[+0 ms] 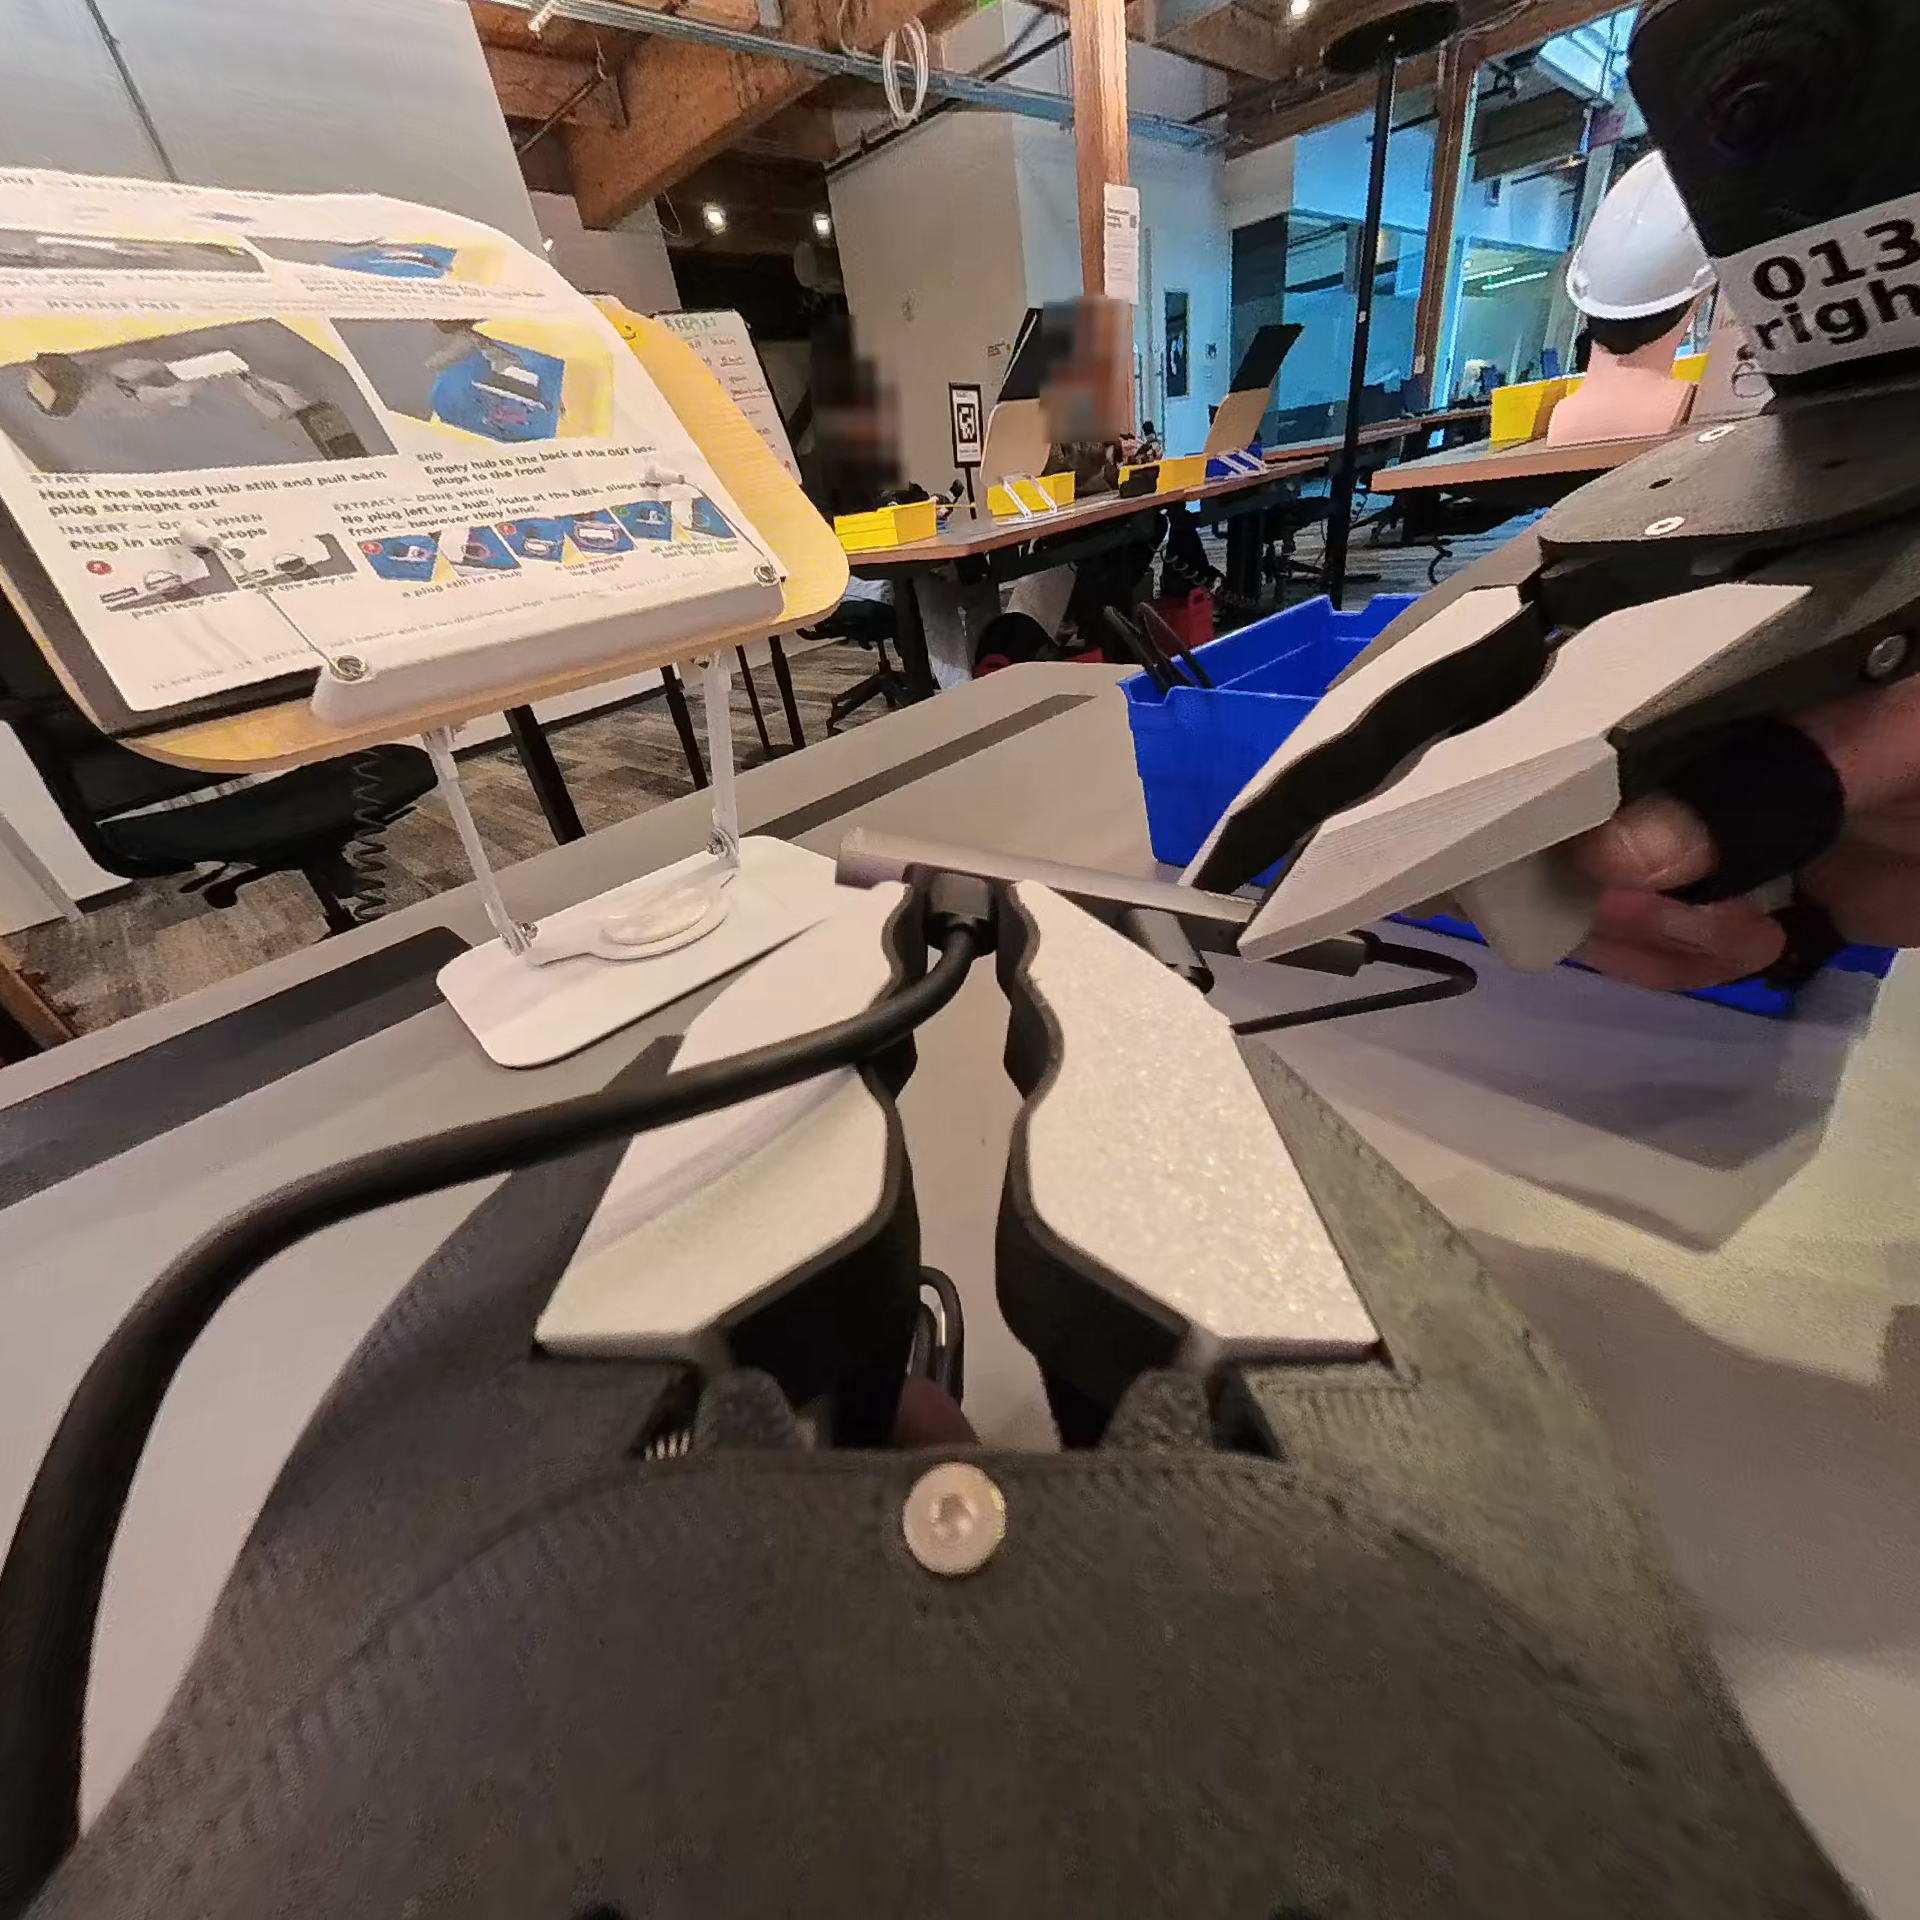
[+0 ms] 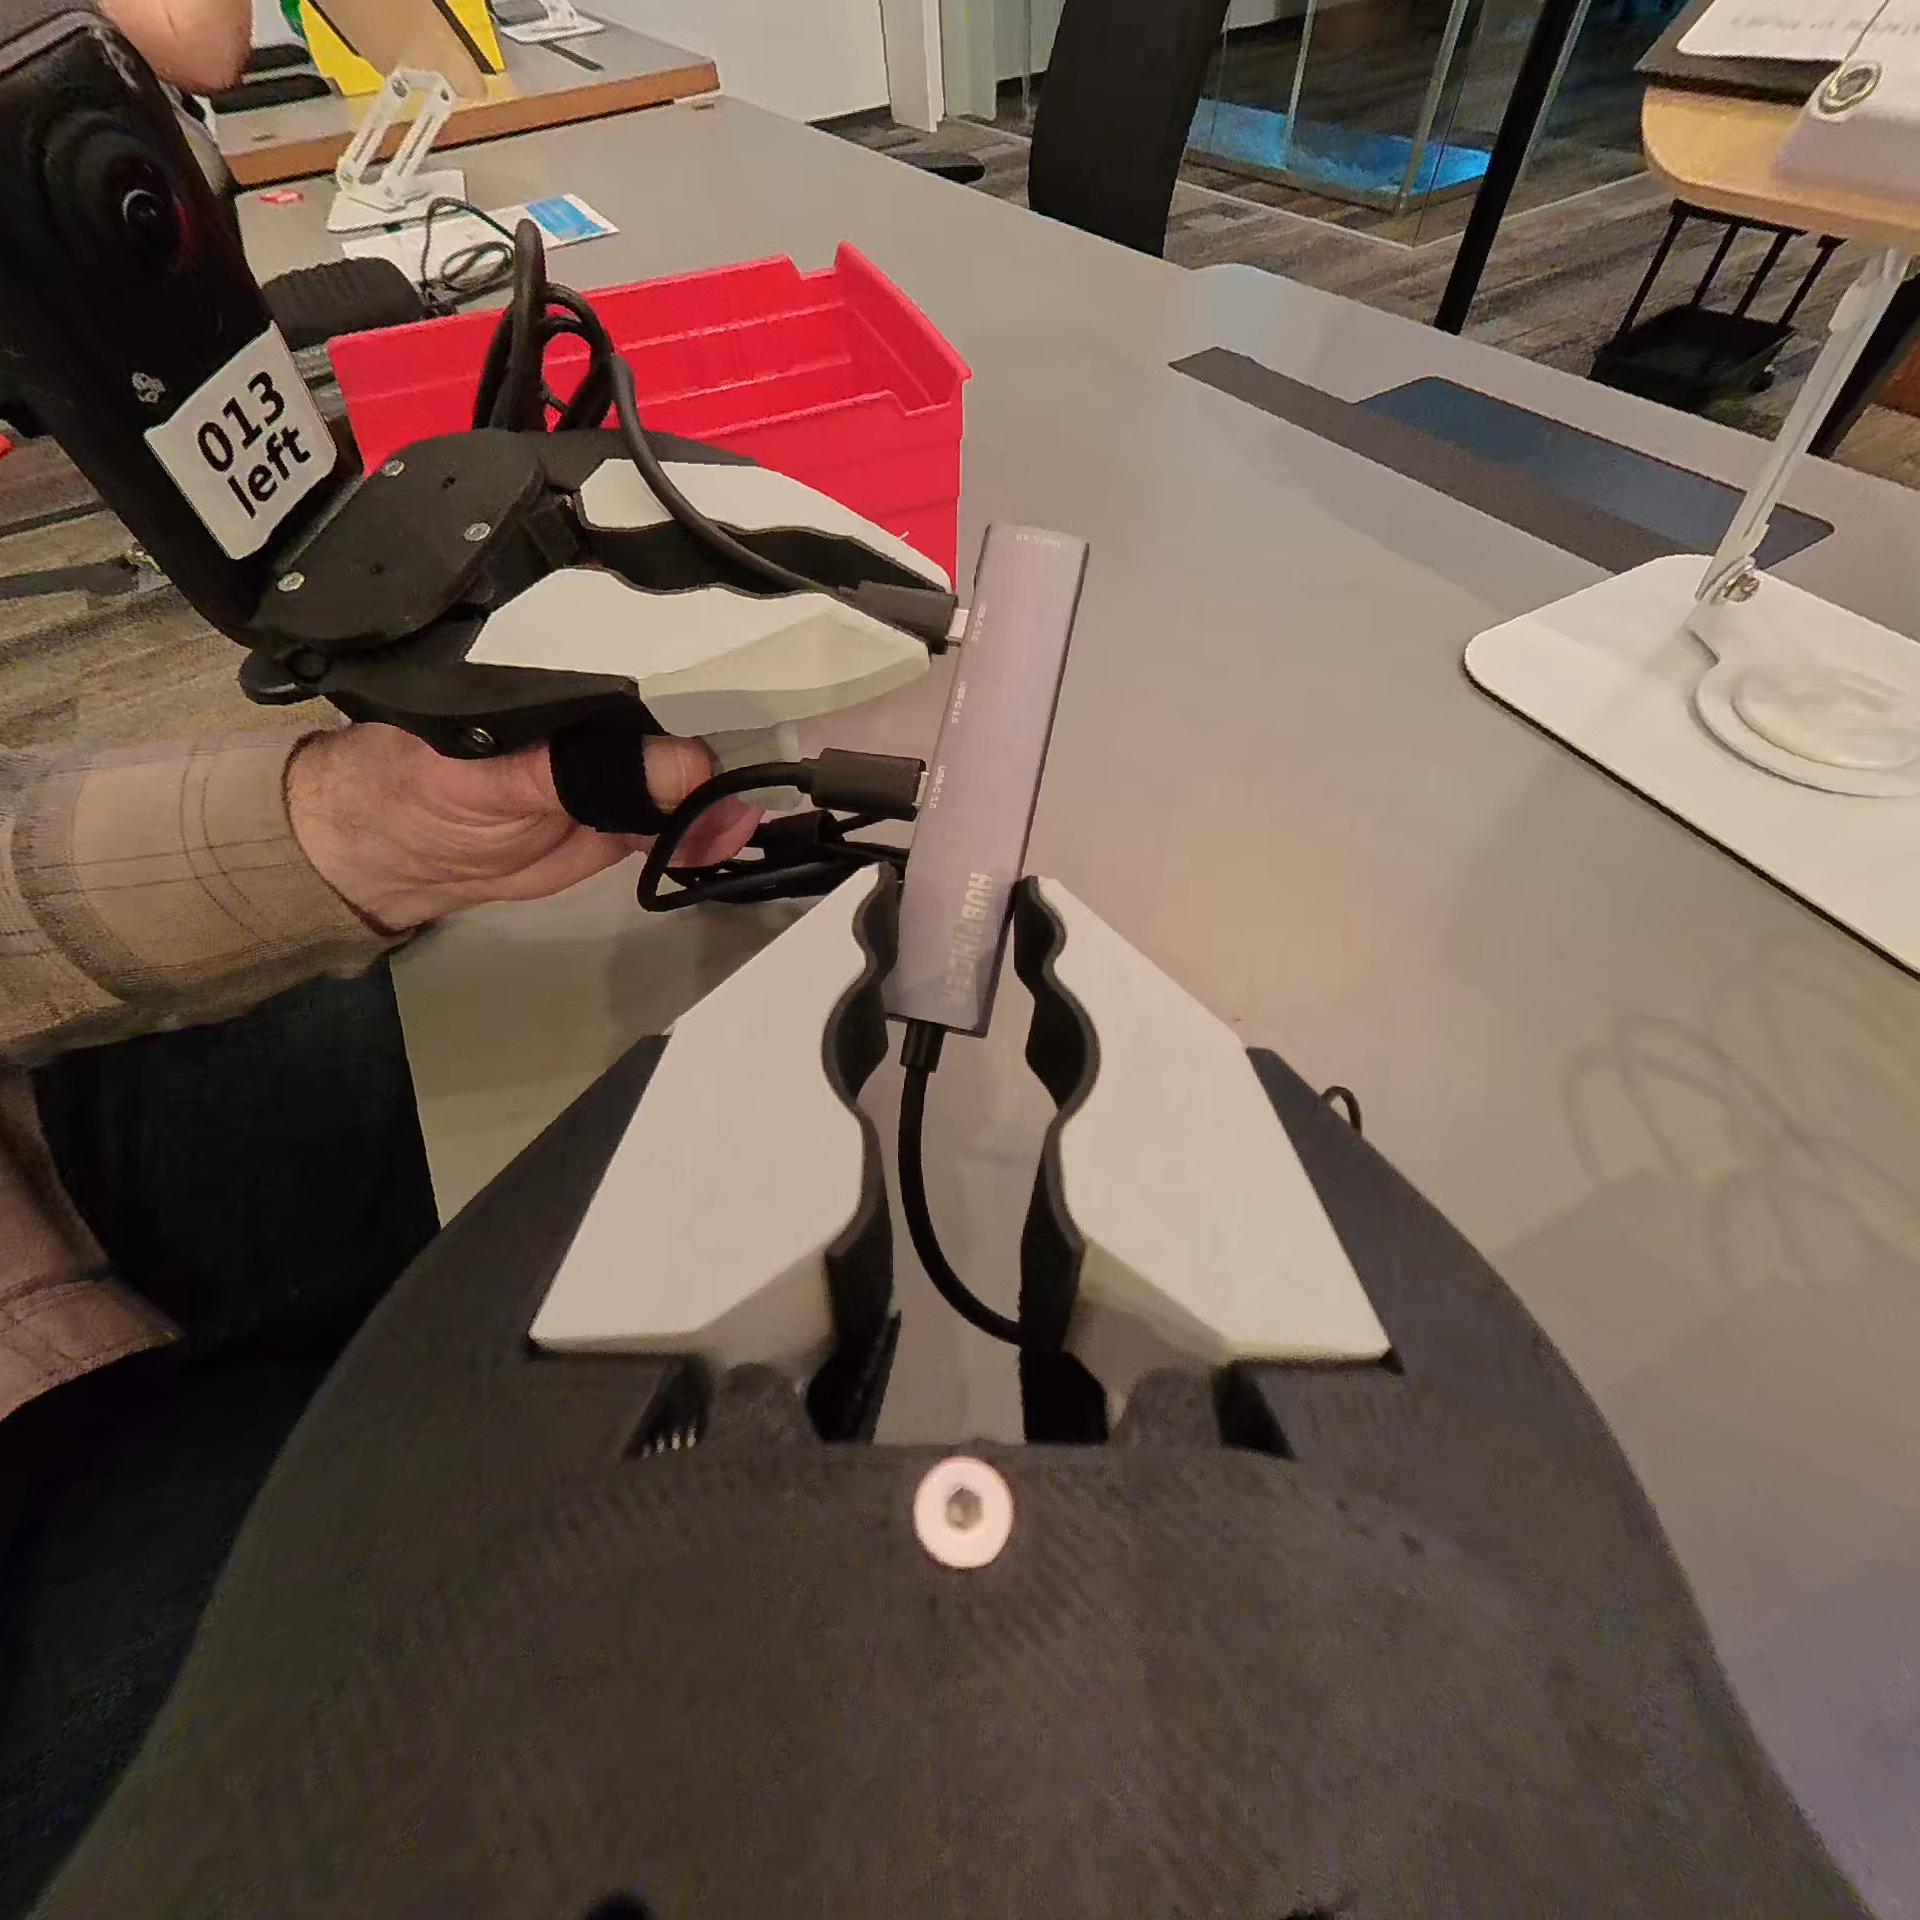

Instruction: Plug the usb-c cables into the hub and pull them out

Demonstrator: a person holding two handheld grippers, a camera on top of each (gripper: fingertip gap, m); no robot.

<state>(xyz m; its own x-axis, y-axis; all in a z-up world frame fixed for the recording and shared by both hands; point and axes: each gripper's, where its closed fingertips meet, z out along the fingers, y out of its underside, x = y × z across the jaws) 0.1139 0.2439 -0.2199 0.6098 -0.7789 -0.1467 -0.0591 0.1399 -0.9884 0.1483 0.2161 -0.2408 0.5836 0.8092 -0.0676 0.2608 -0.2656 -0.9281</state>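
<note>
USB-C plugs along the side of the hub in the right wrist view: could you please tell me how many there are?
2: one black plug in the left tongs at the slim grey hub, another seated lower. More may be hidden.

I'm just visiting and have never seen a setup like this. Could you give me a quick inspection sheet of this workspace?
Surface: grey table, mostly bare.
Job's things: slim grey hub held off the table; one plug seated in its side; another plug at a port, metal tip still showing.
Clutter: red bin; blue bin; white stand carrying an instruction sheet.
Grippers: right gripper shut on the hub; left gripper shut on the upper plug.
Cables: black cable draped over the left gripper; more coiled below the hub.
Surroundings: open workshop with other desks, yellow bins, people (blurred).
</note>
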